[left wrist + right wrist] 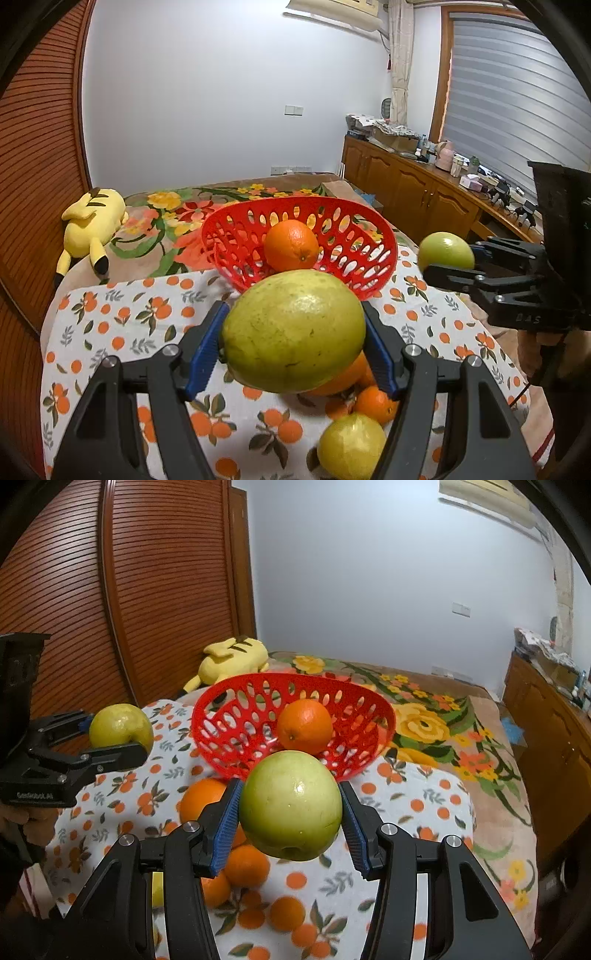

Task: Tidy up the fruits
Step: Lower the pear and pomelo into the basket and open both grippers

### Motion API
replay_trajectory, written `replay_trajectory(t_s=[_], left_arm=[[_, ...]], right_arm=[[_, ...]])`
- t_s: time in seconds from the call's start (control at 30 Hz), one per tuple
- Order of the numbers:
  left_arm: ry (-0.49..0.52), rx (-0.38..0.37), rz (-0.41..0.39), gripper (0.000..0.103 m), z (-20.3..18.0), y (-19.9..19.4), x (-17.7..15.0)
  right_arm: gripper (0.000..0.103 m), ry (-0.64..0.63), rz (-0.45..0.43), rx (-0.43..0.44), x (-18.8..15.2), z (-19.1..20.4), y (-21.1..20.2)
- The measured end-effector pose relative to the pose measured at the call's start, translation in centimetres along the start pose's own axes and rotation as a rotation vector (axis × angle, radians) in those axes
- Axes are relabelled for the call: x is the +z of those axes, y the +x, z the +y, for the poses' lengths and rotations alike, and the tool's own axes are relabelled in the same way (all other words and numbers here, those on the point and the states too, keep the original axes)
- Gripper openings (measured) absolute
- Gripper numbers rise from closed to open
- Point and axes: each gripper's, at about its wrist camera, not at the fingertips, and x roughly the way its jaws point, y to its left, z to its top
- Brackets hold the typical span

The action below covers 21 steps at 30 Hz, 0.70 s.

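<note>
Bed [229, 206]: floral blanket, orange-print cloth [122, 332] over near part. Red basket [373, 225] at cloth's far edge, one orange [291, 245] inside; rim facing both grippers unobstructed. Left gripper [295, 347] clamps large yellow-green fruit [295, 328], right gripper [290, 814] clamps green apple [291, 805], both held above cloth just short of basket. Loose oranges [245, 864] below on cloth.

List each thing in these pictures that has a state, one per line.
Left tongs: shut on yellow-green fruit, lifted.
Right tongs: shut on green apple, lifted.
Red basket: upright, holds one orange.
Loose oranges: on the tablecloth.
</note>
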Motion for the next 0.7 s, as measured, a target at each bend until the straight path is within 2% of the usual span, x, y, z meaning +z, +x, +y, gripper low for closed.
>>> replay_trajectory(t_s=[0.37, 0.7], left_arm=[[0.008, -0.007, 0.021, 0.069, 0.9, 3.9, 2.4], [0.016, -0.017, 0.039, 0.069, 1.5, 6.6, 3.5]], right_arm=[[0.052, -0.053, 0.048, 0.031, 2.3, -0.8, 4.7], [0.052, -0.087, 0.11, 0.053, 2.5, -1.2, 7.7]])
